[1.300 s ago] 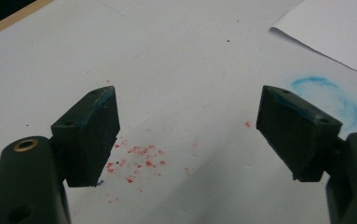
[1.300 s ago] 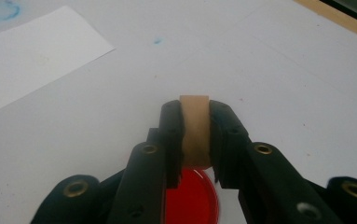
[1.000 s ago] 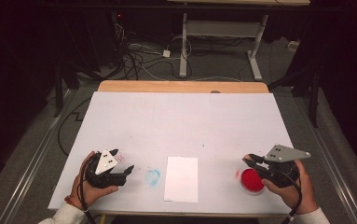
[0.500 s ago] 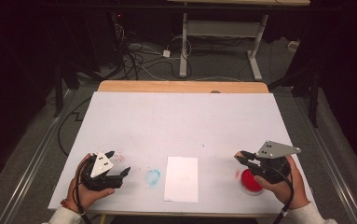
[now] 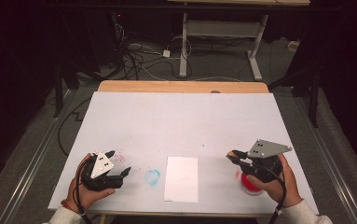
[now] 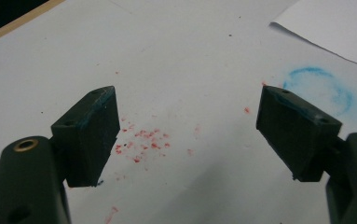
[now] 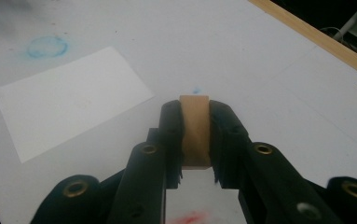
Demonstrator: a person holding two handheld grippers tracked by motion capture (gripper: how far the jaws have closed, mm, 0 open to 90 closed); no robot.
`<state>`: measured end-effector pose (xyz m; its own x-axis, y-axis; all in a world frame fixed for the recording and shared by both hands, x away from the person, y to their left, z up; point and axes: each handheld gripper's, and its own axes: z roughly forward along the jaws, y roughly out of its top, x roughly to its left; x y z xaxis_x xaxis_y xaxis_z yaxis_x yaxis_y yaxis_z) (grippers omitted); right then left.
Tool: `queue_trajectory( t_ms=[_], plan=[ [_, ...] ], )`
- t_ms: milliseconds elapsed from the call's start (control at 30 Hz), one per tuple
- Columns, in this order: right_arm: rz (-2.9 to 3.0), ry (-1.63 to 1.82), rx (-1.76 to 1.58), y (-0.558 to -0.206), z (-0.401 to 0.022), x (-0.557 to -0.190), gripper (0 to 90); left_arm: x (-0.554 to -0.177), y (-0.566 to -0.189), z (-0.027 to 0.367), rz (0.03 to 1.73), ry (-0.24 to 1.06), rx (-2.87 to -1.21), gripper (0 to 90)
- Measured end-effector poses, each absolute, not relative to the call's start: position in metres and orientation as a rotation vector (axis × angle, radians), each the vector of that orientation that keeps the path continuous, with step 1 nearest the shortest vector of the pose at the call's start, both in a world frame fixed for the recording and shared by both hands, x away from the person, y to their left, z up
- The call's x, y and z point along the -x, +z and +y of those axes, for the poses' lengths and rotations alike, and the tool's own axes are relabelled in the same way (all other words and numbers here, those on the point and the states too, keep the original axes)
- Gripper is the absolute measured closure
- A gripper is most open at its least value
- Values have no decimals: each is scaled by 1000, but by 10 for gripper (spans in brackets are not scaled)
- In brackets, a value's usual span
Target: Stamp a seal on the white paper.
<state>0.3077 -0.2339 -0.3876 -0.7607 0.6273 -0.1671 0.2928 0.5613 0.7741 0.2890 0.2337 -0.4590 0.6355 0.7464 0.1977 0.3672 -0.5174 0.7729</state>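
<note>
1. Between the jaws of the right gripper (image 7: 195, 140) sits a small tan wooden block (image 7: 195, 128), probably a stamp; the jaws are pressed against its two sides and it is off the table.
2. Just beneath and behind that gripper, on the white table cover (image 5: 181, 121), lies a round red ink pad (image 5: 250, 183), partly hidden by the hand in the high view.
3. Ahead of the right gripper and to its left lies one white sheet of paper (image 7: 69, 100); it looks blank, with no print on it yet.
4. The left gripper (image 6: 188, 126) hovers low over the cover with its jaws spread wide and nothing between them; scattered red specks (image 6: 141, 140) lie straight ahead of it, and a blue ring mark (image 6: 323, 86) lies ahead to its right, beside the paper's corner.
5. Progress, as I judge it: the block is picked up and held near the pad, so inking may be done or about to be; pressing it onto the paper is left to do.
6. Count: two grippers, one block, one ink pad, one sheet, one blue ring.
</note>
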Motion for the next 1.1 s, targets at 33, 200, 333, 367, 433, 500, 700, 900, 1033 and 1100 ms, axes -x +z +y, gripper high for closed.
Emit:
queue_trajectory(
  t_ms=[33, 200, 333, 367, 433, 500, 700, 900, 1033, 1100],
  plan=[
    [2371, 1062, -744, -388, -234, -308, 757, -289, -459, 233, 863, 681, -2139, 206],
    [2382, 1074, -716, -386, -222, -311, 757, -290, -460, 233, 860, 682, -2149, 206],
    [2390, 1077, -701, -385, -215, -313, 757, -289, -460, 233, 861, 687, -2152, 207],
    [2393, 1085, -692, -384, -210, -314, 757, -289, -460, 232, 859, 687, -2151, 207],
    [2397, 1091, -684, -384, -207, -315, 757, -289, -459, 231, 853, 692, -2152, 207],
    [2405, 1097, -668, -383, -198, -317, 757, -290, -459, 230, 834, 707, -2159, 207],
    [2424, 1105, -628, -382, -181, -317, 757, -288, -458, 230, 830, 715, -2161, 207],
    [2451, 1103, -575, -384, -159, -317, 757, -288, -458, 230, 827, 713, -2165, 207],
    [2466, 1098, -556, -387, -149, -317, 757, -288, -458, 229, 823, 713, -2167, 207],
    [2477, 1094, -547, -390, -143, -318, 757, -288, -458, 229, 821, 712, -2168, 207]
  ],
)
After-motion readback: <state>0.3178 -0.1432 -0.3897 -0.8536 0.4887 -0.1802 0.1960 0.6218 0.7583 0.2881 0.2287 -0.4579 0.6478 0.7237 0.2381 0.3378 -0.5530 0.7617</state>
